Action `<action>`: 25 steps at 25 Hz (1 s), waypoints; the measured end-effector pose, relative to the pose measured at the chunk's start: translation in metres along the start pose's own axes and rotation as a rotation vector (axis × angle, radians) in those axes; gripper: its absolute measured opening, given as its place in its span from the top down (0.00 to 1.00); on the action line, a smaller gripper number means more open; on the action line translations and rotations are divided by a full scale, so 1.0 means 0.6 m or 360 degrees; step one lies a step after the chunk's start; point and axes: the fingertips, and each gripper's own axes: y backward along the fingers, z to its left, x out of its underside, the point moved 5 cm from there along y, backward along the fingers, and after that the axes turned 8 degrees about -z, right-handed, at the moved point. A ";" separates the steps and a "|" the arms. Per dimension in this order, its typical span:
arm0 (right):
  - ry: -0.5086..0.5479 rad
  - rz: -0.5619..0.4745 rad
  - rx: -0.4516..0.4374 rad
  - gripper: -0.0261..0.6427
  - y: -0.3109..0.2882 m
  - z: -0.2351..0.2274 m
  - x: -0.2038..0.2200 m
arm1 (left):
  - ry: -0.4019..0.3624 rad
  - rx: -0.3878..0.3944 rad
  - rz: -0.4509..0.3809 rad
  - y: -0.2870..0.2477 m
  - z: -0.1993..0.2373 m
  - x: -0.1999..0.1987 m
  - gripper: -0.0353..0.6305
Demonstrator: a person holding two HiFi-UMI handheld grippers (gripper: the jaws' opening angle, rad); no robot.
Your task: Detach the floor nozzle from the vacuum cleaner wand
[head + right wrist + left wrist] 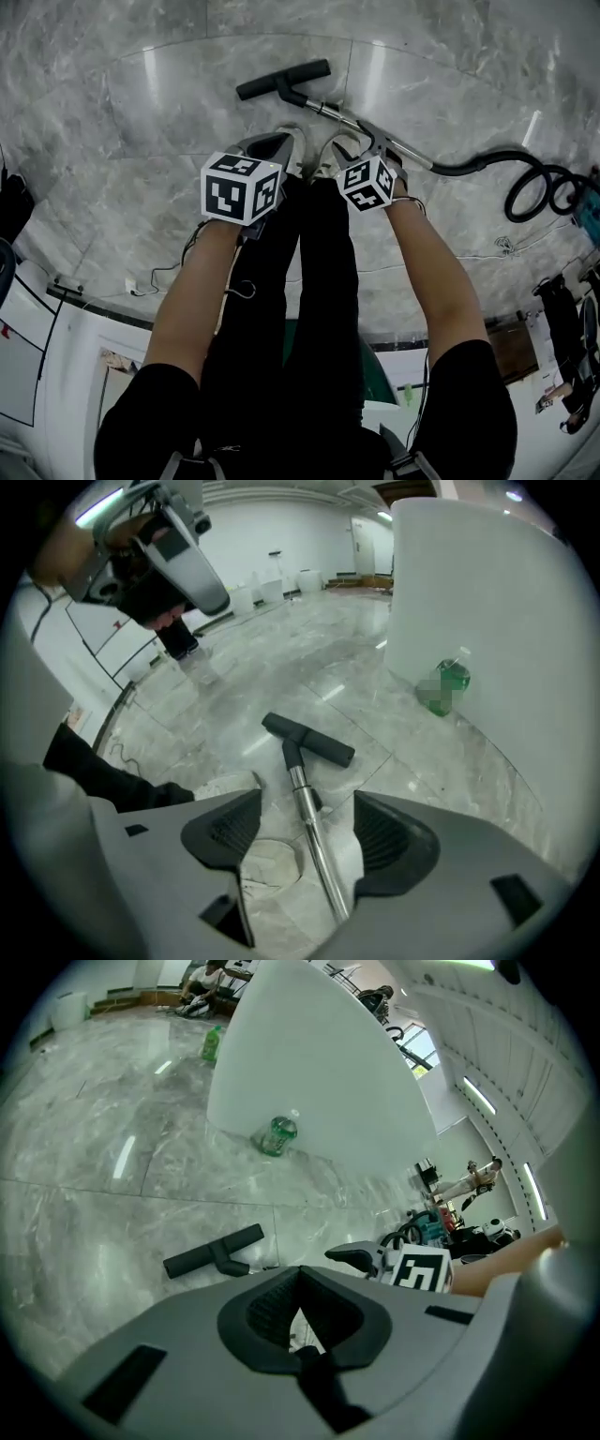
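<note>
The black floor nozzle (pixel 281 80) lies on the grey marble floor, joined to the chrome wand (pixel 375 136), which runs back to the right into a black hose (pixel 530 183). My right gripper (pixel 361 142) hangs over the wand, jaws open. In the right gripper view the wand (pixel 302 794) shows between the two spread pads (pixel 225 832) without touching either, and the nozzle (pixel 307 739) lies beyond. My left gripper (pixel 279 142) is shut on nothing, to the left of the wand. In the left gripper view the nozzle (pixel 214 1252) lies ahead of the shut left gripper (pixel 300 1314).
The person's legs and light shoes (pixel 305 155) stand between the grippers, close to the wand. A green bottle (pixel 278 1135) sits at the foot of a white curved wall (pixel 309 1063). A thin cable (pixel 159 277) trails on the floor at left. Furniture and clutter line the room's right edge.
</note>
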 end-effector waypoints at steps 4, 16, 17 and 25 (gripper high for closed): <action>0.0093 0.0176 0.0056 0.41 -0.120 -0.011 0.079 | -0.0029 0.0021 0.0031 -0.046 0.054 0.036 0.94; 0.0339 0.0479 -0.0025 0.41 -0.288 0.002 0.190 | -0.0016 -0.0036 0.0177 -0.070 0.159 0.115 0.94; 0.0351 0.0481 -0.0038 0.41 -0.292 0.004 0.193 | -0.0016 -0.0035 0.0186 -0.071 0.160 0.118 0.94; 0.0376 0.0621 -0.0191 0.69 -0.306 -0.023 0.183 | -0.0008 -0.0044 0.0184 -0.091 0.160 0.109 0.94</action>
